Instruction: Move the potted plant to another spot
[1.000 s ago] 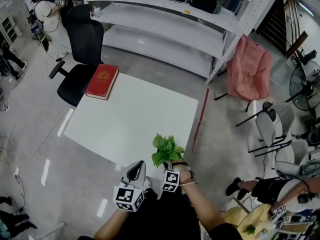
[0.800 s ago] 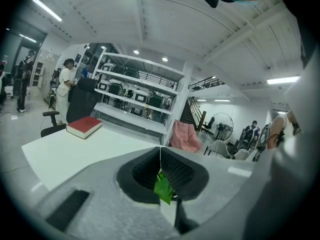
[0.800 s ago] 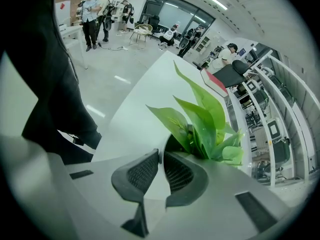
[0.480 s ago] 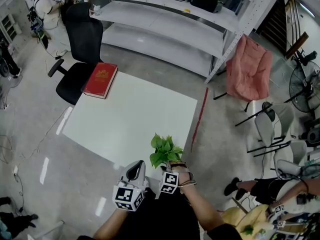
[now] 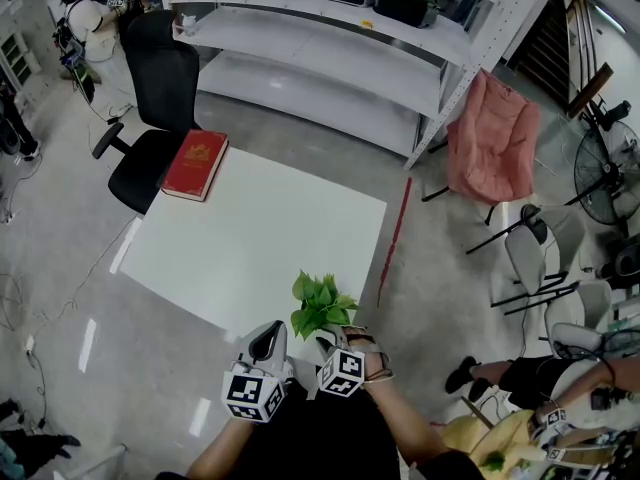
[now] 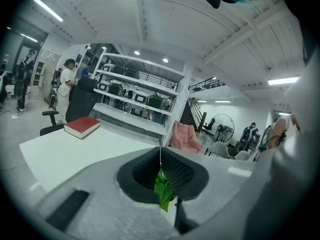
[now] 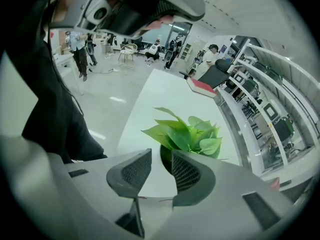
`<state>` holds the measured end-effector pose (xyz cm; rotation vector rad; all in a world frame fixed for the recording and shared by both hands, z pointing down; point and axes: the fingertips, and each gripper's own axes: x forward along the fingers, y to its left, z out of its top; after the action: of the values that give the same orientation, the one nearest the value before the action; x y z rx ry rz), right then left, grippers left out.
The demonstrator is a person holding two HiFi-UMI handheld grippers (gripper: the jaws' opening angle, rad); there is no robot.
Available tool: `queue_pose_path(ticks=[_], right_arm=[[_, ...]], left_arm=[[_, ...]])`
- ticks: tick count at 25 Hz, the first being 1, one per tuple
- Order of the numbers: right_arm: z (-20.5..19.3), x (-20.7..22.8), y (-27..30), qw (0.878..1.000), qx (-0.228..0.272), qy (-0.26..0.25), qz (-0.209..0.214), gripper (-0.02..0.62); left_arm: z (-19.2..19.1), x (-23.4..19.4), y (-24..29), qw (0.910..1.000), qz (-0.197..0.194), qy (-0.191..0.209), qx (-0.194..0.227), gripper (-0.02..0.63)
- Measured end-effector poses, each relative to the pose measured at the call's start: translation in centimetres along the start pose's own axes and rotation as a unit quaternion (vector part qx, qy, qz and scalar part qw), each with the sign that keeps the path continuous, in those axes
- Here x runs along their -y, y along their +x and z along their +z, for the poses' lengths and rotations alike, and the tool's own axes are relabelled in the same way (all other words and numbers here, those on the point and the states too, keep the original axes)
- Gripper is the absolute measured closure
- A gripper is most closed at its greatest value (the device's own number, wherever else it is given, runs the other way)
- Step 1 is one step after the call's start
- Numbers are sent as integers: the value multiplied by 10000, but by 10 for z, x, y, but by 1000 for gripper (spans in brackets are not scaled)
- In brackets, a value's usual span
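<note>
While the potted plant (image 5: pixel 320 308) stands at the white table's (image 5: pixel 250 238) near edge, the right gripper's (image 7: pixel 159 160) jaws are opening with nothing pinched between them, and the left gripper's (image 6: pixel 160 153) jaws are pressed together.

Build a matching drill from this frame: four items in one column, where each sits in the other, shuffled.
Things:
1. potted plant
2. red book
3. black office chair
4. pink folding chair

Places:
A. on the far left corner of the table
B. on the floor to the right of the table, beside the shelving
C. at the table's near edge
D. on the floor just past the table's far left corner

Pairs: 1-C, 2-A, 3-D, 4-B
</note>
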<state>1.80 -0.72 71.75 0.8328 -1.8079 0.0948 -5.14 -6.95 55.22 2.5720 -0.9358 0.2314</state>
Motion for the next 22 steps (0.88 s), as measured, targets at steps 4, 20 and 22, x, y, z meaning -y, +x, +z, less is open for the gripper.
queue_pose_path(ticks=[4,20,22], right_arm=[[9,19,-24,9948,535,862,5,485],[9,136,-113,8854,2460,3887,-668,515],[10,146,-123,8731,2648,4018,-782,520]], left_arm=[[2,6,6,10000,10,-11,25,588],[30,30,36,9995,196,11,246,589],[33,33,37,9994,226,34,276,589]])
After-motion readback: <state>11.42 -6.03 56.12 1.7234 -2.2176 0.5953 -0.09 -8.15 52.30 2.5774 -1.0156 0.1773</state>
